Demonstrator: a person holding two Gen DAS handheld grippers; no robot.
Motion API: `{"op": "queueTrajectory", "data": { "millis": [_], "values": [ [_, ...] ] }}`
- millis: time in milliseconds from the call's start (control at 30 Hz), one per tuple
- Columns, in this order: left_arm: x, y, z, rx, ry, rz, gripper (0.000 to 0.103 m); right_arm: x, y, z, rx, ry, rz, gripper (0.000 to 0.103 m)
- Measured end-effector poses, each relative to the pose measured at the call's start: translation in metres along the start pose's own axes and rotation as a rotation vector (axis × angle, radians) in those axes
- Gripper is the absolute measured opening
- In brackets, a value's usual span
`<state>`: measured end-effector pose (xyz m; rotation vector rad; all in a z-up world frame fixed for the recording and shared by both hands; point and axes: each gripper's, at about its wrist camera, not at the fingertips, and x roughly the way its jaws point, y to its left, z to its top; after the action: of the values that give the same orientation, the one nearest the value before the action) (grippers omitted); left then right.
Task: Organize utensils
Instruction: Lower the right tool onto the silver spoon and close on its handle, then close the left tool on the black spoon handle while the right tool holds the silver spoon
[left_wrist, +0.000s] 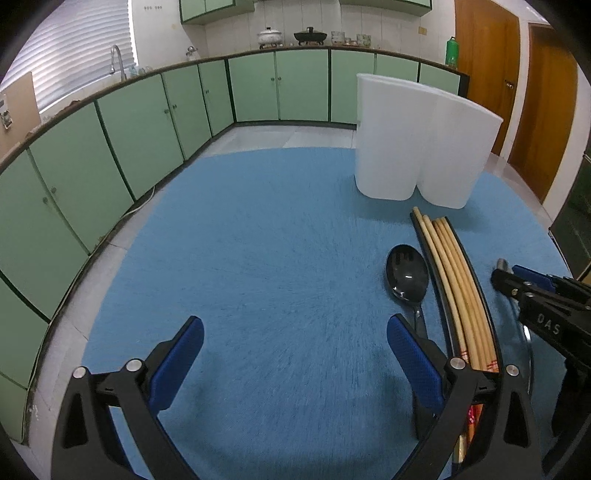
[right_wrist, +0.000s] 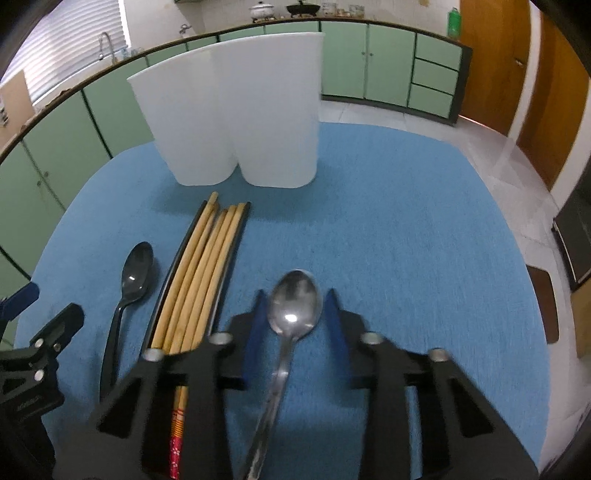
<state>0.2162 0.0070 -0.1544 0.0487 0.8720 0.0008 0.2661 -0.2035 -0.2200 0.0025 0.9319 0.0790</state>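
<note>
A steel spoon (right_wrist: 295, 301) lies on the blue cloth (right_wrist: 388, 229), bowl pointing away from me. My right gripper (right_wrist: 294, 295) is shut on it, a blue pad against each side of the bowl. Left of it, several wooden chopsticks (right_wrist: 199, 280) rest in a narrow black tray, and a black spoon (right_wrist: 136, 269) lies further left. A white two-compartment holder (right_wrist: 236, 110) stands upright behind them. In the left wrist view my left gripper (left_wrist: 295, 328) is open over bare cloth, the black spoon (left_wrist: 406, 273) and chopsticks (left_wrist: 458, 284) to its right. The right gripper (left_wrist: 508, 277) shows at the far right.
The cloth covers a round table with a glass edge (right_wrist: 517, 155). Green floor cabinets (left_wrist: 147, 140) run along the far walls, with a tap (left_wrist: 117, 61) and pots on the counter. Brown doors (left_wrist: 546, 110) stand at the right.
</note>
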Motion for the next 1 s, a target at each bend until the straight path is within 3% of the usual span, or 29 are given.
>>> {"op": "queueTrajectory", "data": {
  "millis": [300, 500, 767, 1000],
  "values": [
    [0.011, -0.024, 0.008, 0.038, 0.026, -0.082, 0.097, -0.010, -0.020, -0.002, -0.011, 0.006, -0.015, 0.028],
    [0.033, -0.036, 0.016, 0.066, 0.083, -0.080, 0.098, -0.004, -0.022, -0.006, -0.018, 0.001, -0.016, 0.028],
    [0.034, -0.018, 0.020, 0.041, 0.086, -0.035, 0.098, -0.003, -0.024, 0.000, -0.018, -0.003, -0.016, 0.028],
    [0.032, -0.019, 0.027, 0.016, 0.081, -0.086, 0.097, -0.008, -0.024, 0.006, -0.023, 0.011, -0.010, 0.035]
  ]
}}
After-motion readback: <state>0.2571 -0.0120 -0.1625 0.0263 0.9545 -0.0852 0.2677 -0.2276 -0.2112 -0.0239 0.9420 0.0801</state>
